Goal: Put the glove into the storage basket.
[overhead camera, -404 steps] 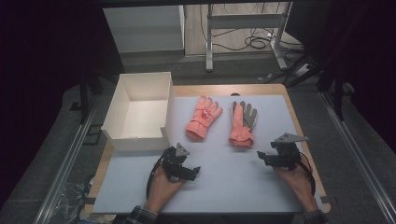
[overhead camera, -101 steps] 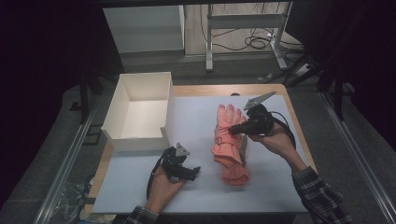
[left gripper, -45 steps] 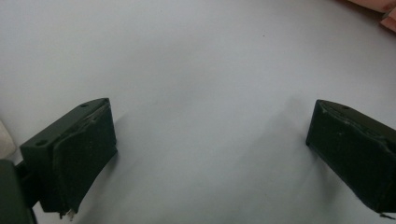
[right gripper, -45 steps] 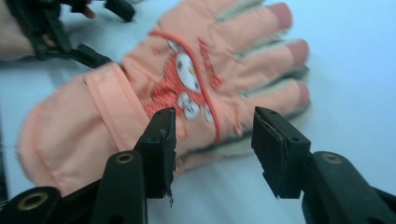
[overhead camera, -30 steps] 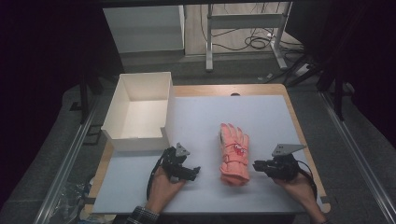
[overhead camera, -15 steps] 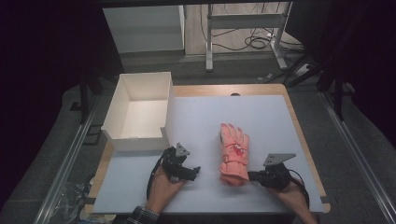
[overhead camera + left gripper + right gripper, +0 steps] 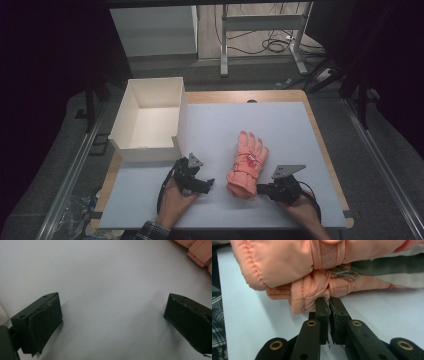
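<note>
since a second ago the right gripper (image 7: 261,190) has slid in from the right and lower, so its tips now sit at the cuff end of the stacked pair of pink gloves (image 7: 246,165), where before it lay clear of them beside the pile. the gloves themselves have not shifted: they lie one on top of the other on the pale grey mat (image 7: 280,125), right of centre, fingers pointing away from the person, well apart from the open white box (image 7: 150,120) at the mat's left edge. in the right gripper view its jaws stand almost together, with only a thin slit between the pads, tips touching the lower glove's cuff (image 7: 312,296); whether any fabric is pinched between them cannot be told. the left gripper (image 7: 207,184) has stayed put just left of the gloves, resting on the mat, its jaws spread wide over bare mat and holding nothing.
</note>
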Demonstrator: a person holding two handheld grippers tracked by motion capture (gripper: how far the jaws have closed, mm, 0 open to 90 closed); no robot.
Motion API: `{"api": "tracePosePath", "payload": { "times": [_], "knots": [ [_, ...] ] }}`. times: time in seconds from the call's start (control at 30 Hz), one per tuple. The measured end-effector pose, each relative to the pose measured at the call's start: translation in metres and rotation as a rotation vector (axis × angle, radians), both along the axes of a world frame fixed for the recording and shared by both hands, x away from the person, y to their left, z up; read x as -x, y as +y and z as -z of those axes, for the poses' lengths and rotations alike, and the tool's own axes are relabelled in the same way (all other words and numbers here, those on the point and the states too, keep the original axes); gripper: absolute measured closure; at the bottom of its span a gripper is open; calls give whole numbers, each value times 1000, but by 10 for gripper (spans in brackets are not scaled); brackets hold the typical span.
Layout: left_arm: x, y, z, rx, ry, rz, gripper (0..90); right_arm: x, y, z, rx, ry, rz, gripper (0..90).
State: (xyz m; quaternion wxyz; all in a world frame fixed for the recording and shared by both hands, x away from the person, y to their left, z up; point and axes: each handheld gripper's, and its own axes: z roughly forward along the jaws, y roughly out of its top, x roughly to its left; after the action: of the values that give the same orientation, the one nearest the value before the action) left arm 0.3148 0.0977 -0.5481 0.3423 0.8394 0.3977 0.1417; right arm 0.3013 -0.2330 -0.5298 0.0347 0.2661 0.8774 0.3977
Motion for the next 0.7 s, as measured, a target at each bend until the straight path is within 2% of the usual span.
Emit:
{"api": "tracePosePath", "payload": {
  "times": [0.47, 0.53, 0.7],
  "knots": [
    [0, 1, -1, 0, 1, 6, 23, -3, 23, 2, 5, -21, -15, 847],
    [2, 3, -2, -6, 5, 26, 25, -4, 27, 2, 4, -22, -12, 847],
    [4, 7, -2, -5, 18, 39, 19, -7, 33, 2, 3, -25, -8, 847]
  ]
}}
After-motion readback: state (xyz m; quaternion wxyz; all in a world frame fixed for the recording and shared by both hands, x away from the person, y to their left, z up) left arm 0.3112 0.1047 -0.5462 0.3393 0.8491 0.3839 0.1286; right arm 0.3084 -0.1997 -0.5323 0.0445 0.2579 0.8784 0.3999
